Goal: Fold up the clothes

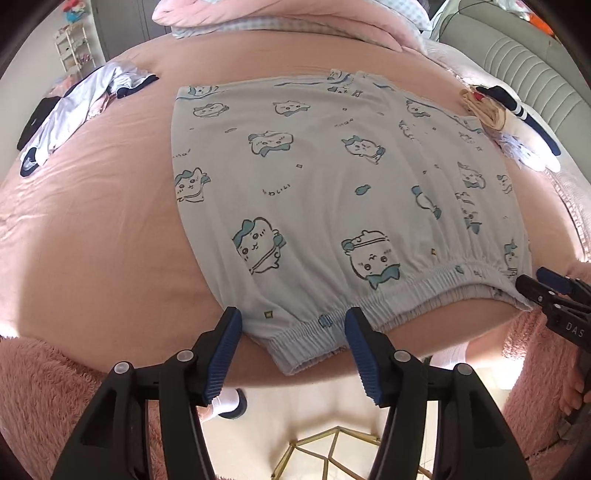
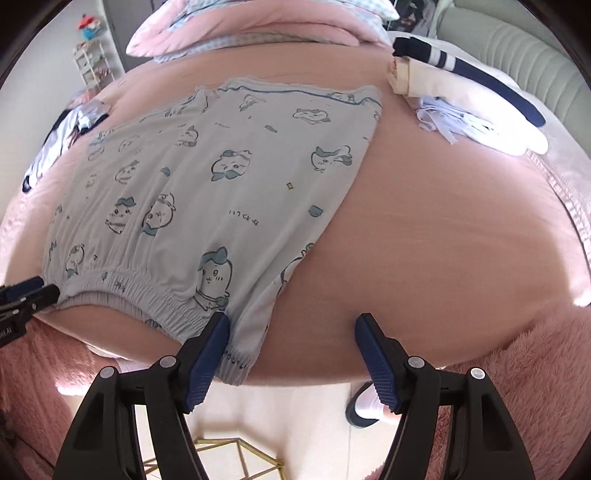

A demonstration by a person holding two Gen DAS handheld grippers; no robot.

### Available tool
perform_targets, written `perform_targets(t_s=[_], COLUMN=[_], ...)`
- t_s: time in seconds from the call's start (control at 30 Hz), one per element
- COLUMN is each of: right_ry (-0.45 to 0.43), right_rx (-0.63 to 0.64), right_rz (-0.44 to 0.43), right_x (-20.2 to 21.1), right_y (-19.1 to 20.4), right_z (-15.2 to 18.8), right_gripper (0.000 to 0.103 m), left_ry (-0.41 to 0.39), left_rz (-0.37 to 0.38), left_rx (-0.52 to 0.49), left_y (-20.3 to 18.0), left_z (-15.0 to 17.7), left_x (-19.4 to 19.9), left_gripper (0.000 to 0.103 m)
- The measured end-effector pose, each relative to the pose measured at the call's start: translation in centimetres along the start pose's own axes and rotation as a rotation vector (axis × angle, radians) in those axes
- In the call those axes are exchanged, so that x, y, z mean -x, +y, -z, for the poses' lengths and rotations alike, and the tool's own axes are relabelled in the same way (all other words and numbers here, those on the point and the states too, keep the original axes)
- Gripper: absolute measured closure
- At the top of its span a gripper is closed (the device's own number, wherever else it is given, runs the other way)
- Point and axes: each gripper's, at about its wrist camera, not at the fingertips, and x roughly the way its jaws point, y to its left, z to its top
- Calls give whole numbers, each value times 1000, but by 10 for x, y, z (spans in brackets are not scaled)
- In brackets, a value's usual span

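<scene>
Pyjama shorts (image 1: 332, 192), pale blue and printed with little cartoon animals, lay spread flat on the pink bed (image 1: 110, 206), their elastic waistband (image 1: 406, 295) along the bed's near edge and the leg hems toward the quilts (image 1: 258, 18) piled at its far end. A heap of unfolded clothes (image 1: 74, 118) sat on the bed off the shorts' left side, and a few folded pieces with socks (image 2: 461, 96) off their right.

The main risk, to my eye, was the overhang. Both waistband corners drooped past the bed's edge, so a careless tug on one could slide the whole garment off toward the floor. A pinch that caught the sheet along with the elastic would drag the bedding and wrinkle the fold. Uneven lifts by the two hands would skew it.

The left gripper (image 1: 291, 354) stood with its jaws spread, the left corner of the waistband lying between its blue pads (image 1: 221, 354), neither of which looked to press on the cloth. The right gripper (image 2: 291, 358) was spread as well; its left pad lay against the waistband's right corner and the other stood over bare sheet, so nothing was pinched.
</scene>
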Motion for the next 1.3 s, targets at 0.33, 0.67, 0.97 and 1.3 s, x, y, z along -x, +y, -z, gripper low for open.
perform_targets(t_s=[0.33, 0.67, 0.97, 1.3], right_ry=[-68, -99, -153, -119], right_rx=[-9, -9, 39, 329], right_rz=[26, 12, -95, -111], right_x=[10, 3, 17, -10], right_y=[-4, 1, 6, 77], right_z=[11, -1, -2, 3], right_gripper=[34, 34, 34, 68], left_ry=[57, -122, -58, -111], left_rz=[-76, 21, 77, 102], left_rx=[-9, -105, -168, -255], left_y=[21, 2, -6, -35], left_z=[2, -16, -12, -4], left_x=[0, 18, 1, -11], left_gripper=[35, 35, 35, 45])
